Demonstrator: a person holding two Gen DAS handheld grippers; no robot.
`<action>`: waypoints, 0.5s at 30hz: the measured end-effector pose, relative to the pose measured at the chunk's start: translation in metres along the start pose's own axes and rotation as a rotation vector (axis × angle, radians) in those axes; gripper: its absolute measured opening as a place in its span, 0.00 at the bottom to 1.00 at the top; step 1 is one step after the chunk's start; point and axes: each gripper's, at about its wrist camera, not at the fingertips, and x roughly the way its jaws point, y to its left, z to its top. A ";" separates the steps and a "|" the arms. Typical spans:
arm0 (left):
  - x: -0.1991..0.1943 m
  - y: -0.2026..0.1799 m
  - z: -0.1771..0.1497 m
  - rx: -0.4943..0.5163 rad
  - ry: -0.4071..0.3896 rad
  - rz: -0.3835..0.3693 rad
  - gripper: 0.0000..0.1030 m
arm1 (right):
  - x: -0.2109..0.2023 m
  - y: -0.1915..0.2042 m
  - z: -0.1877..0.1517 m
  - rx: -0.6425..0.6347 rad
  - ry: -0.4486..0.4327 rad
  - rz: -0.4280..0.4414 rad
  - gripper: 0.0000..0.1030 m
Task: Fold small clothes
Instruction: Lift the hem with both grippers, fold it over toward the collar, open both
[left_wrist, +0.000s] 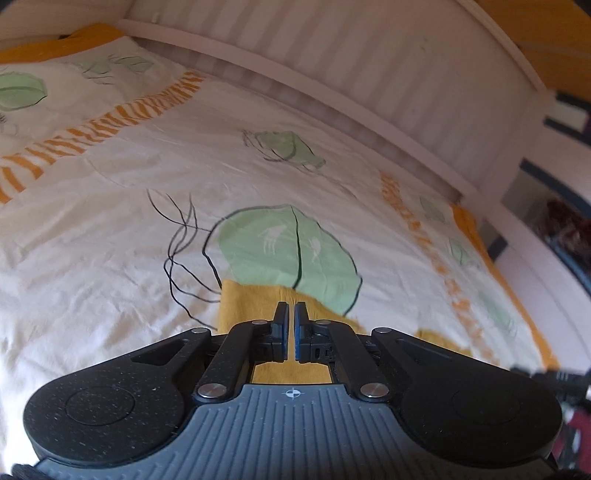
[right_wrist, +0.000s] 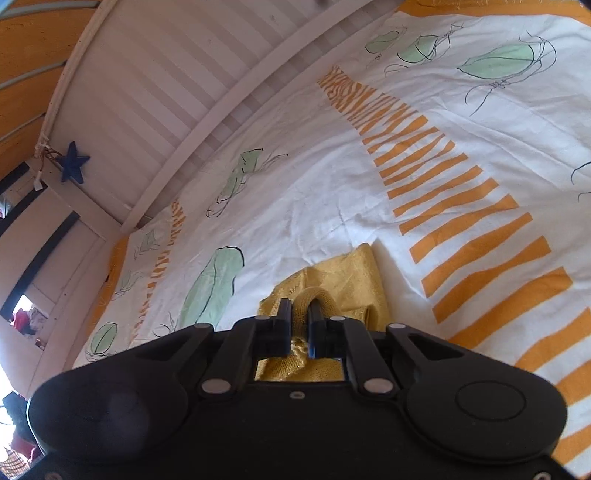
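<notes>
A small yellow knit garment lies bunched on the bed's patterned cover. My right gripper is shut on a rolled fold of it, which bulges up between the two fingers. In the left wrist view the same yellow garment lies flat under and just beyond my left gripper. Its jaws are shut to a thin slit, and no cloth shows between the pads. The rest of the garment is hidden beneath both gripper bodies.
The white cover with green leaf prints and orange stripes spreads wide on every side. A white slatted bed rail runs along the far edge. A blue star hangs on the wall. A cupboard stands past the bed's end.
</notes>
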 end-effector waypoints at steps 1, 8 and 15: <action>0.001 -0.002 -0.005 0.030 0.024 0.003 0.05 | 0.002 -0.001 -0.001 0.000 0.004 -0.001 0.15; -0.008 -0.008 -0.045 0.093 0.163 -0.013 0.30 | 0.002 -0.008 -0.009 -0.015 0.018 -0.010 0.16; -0.001 -0.006 -0.058 0.079 0.229 0.031 0.39 | 0.001 -0.008 -0.011 -0.021 0.024 -0.014 0.16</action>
